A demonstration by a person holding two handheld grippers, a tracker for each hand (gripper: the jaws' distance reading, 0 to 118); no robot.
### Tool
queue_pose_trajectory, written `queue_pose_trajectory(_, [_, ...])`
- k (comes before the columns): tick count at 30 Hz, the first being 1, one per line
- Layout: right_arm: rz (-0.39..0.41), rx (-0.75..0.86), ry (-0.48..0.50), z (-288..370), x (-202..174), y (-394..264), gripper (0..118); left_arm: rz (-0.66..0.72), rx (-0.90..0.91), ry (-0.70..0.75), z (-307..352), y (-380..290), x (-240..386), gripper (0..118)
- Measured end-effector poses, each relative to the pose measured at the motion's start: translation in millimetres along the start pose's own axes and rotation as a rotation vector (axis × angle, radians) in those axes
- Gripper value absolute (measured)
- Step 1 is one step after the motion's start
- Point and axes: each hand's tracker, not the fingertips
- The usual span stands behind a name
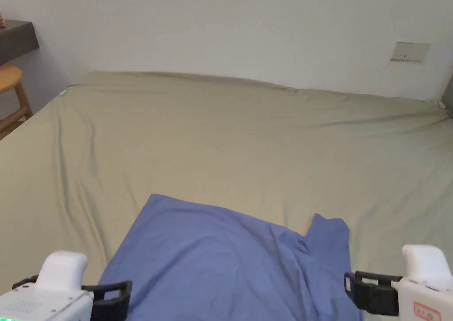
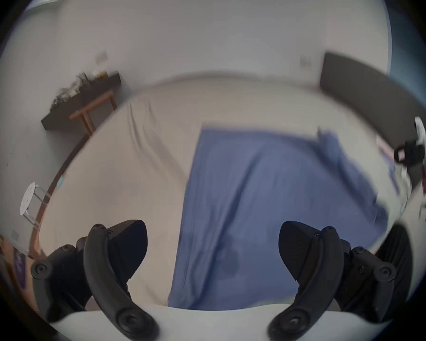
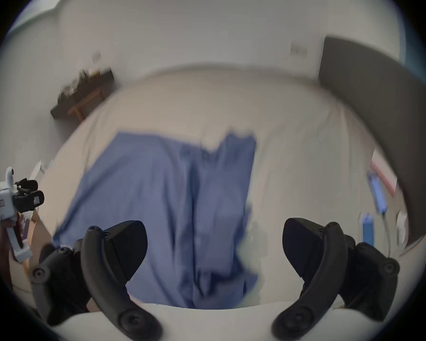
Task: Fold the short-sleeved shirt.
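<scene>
A blue short-sleeved shirt (image 1: 230, 260) lies spread on the olive-beige bed sheet (image 1: 230, 145), near the bed's front edge, with one sleeve (image 1: 329, 235) sticking out at its far right corner. The left gripper (image 1: 108, 297) hovers by the shirt's near left edge, jaws apart and empty. The right gripper (image 1: 354, 291) hangs at the shirt's near right edge, also open. In the left gripper view the shirt (image 2: 256, 211) lies ahead between the spread jaws of that gripper (image 2: 213, 253). In the right gripper view the shirt (image 3: 172, 211) lies ahead of the open gripper (image 3: 214, 250).
A wooden stool (image 1: 11, 91) and a dark shelf (image 1: 15, 38) stand at the far left beside the bed. A wall (image 1: 247, 29) with a switch plate (image 1: 409, 52) runs behind the bed. A dark headboard (image 3: 379, 105) rises on the right.
</scene>
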Motion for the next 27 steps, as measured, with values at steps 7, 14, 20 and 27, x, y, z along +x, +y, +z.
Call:
queue_pose_trajectory(7, [0.067,0.422,-0.096,64.3,-61.8,88.6,53,-0.042,0.500,0.008,59.6,119.9,63.4,47])
queue_pose_trajectory(14, [0.154,0.552,-0.090,64.8,-108.2,97.6,0,-0.140,0.580,0.038,51.8,150.1,103.6,1])
queue_pose_trajectory(20, [0.221,0.522,-0.100,31.7,-124.9,97.0,0,-0.132,0.526,-0.022,12.7,147.3,113.4,0])
queue_pose_trajectory(27, [0.206,0.379,-0.083,-33.2,-107.4,81.8,0,-0.163,0.273,-0.084,-89.1,115.4,102.1,0])
